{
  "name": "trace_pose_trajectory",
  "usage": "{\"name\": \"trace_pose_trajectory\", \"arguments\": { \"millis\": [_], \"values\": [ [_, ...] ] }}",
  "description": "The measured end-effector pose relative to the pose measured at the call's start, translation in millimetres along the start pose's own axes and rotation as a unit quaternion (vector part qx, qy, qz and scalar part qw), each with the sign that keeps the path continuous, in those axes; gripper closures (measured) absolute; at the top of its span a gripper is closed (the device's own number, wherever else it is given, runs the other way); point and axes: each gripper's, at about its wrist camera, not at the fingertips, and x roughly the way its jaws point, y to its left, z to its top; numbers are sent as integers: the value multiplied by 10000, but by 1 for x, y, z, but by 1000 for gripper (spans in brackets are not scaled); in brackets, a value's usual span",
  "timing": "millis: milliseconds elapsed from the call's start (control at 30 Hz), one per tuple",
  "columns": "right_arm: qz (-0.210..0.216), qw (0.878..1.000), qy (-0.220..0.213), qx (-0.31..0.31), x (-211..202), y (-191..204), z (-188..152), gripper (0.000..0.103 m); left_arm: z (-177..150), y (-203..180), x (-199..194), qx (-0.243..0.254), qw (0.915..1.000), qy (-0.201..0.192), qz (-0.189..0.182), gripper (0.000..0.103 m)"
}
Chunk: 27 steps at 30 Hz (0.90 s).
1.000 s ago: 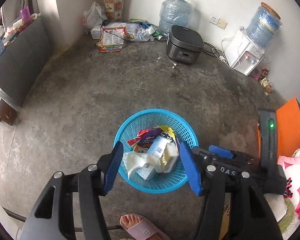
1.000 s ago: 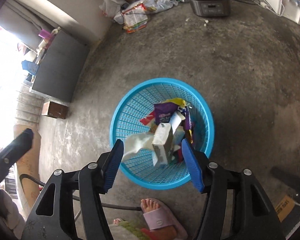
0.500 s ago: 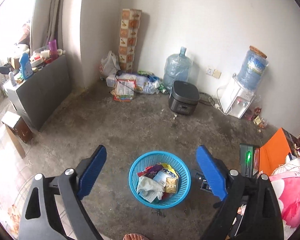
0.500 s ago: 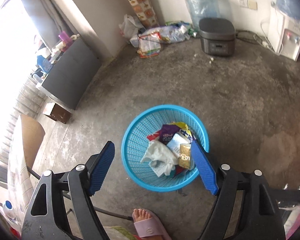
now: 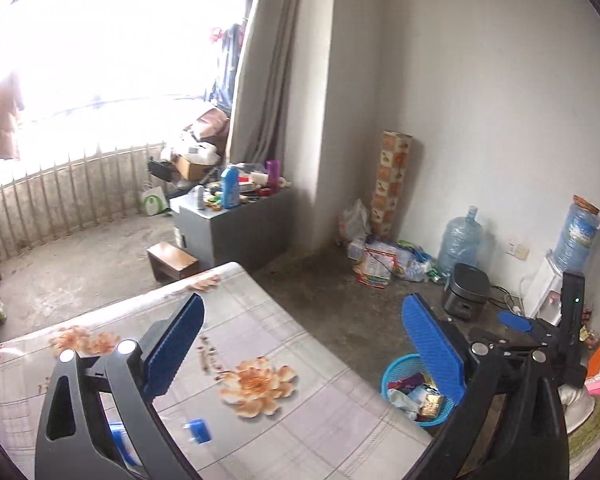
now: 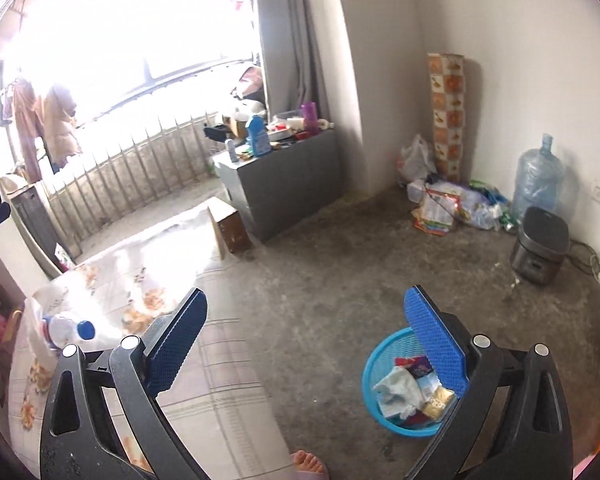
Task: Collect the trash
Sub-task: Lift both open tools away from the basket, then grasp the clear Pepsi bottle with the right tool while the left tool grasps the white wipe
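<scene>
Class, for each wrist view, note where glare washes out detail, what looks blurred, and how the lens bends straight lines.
Left wrist view: the window is blown out white; a small blue object on the table smears; walls bow. Right wrist view: glare bleaches the tablecloth's far end; the railing curves; the blue basket stays sharp.

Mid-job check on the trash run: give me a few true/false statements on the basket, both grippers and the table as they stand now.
1. The blue basket stands on the floor. True.
2. The basket is empty. False: it holds crumpled paper and wrappers.
3. The left gripper holds a wrapper. False: it is open, its jaws have just been opening, nothing between them.
4. The right gripper is open and empty. True.
5. A bottle with a blue cap lies on the floral table. True.
6. The black cooker sits on the table. False: it is on the floor by the wall.
</scene>
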Motion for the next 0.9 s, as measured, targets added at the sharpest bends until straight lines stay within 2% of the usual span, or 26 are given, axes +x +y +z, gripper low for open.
{"name": "trace_pose_trajectory", "arguments": {
  "millis": [100, 200, 367, 500, 700, 800, 900],
  "values": [
    [559, 9984, 59, -80, 3, 28, 5, 8, -16, 52, -46, -328, 9973, -90, 653, 6],
    [1166, 9928, 238, -167, 12, 58, 9, 8, -38, 98, -86, -717, 9901, -133, 1199, 6],
    [1978, 9774, 712, -205, 35, 109, 13, 9, -75, 146, -126, -1190, 9803, -113, 1571, 6],
    [2376, 9654, 1031, -291, 47, 149, 8, 12, -101, 164, -133, -1474, 9785, -31, 1441, 6],
    [2815, 9452, 1543, -598, 68, 201, -3, 23, -128, 178, -112, -1812, 9780, 171, 1022, 7],
    [3011, 9329, 1841, -714, 86, 224, -5, 27, -141, 180, -105, -1835, 9785, 279, 897, 14],
    [3262, 9153, 2240, -754, 113, 246, -4, 27, -156, 186, -96, -2001, 9763, 423, 705, 23]
  ]
}}
